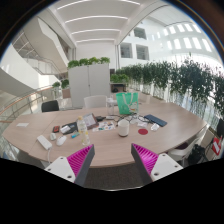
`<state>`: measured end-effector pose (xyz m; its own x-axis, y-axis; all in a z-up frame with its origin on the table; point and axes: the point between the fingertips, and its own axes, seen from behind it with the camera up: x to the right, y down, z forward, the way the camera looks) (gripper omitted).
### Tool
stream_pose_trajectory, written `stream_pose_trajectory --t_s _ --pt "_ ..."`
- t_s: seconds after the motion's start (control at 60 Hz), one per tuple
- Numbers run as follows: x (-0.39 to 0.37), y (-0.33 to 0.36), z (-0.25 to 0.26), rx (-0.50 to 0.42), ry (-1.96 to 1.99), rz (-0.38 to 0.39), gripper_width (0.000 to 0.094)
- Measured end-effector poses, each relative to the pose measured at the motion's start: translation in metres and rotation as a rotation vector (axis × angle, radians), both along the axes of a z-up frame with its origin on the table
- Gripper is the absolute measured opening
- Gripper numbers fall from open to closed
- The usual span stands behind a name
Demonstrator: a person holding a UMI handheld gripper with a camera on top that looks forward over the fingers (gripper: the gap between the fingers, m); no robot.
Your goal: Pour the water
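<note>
My gripper [113,158] is open, its two magenta-padded fingers [80,160] spread wide with nothing between them. It hovers short of the near edge of a long oval wooden table [105,148]. Beyond the fingers, on the table, stands a small white cup [124,127]. A white pitcher-like vessel [44,141] lies further left. At the table's far edge sits a green bag [126,102]. No water is visible from here.
Papers, a tablet [88,121], a dark flat item [156,121] and small clutter lie across the tabletop. Chairs [50,105] ring the table. White cabinets [88,80] topped with plants stand behind, and a hedge of plants [178,78] runs along the right.
</note>
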<state>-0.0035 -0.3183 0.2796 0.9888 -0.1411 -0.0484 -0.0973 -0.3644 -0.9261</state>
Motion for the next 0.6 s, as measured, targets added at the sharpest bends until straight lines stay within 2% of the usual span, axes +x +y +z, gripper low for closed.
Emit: stream_pose_trajectory --t_s 0.133,0.15,0.283,0.417,0.55,0.6 --pt "-0.007 0.011 -0.01 -0.008 -0.033 0.03 0.0808" --pt "-0.028 0.016 -0.017 -0.01 -0.034 0.033 0.0808" --pt "-0.063 0.054 -0.044 0.012 -0.047 0.095 0.081" --pt "-0.096 0.113 -0.079 0.04 -0.032 0.135 0.0811" --pt "-0.138 0.188 -0.101 0.082 -0.029 0.224 0.083" --pt "-0.152 0.217 -0.114 0.087 -0.04 0.257 0.0806"
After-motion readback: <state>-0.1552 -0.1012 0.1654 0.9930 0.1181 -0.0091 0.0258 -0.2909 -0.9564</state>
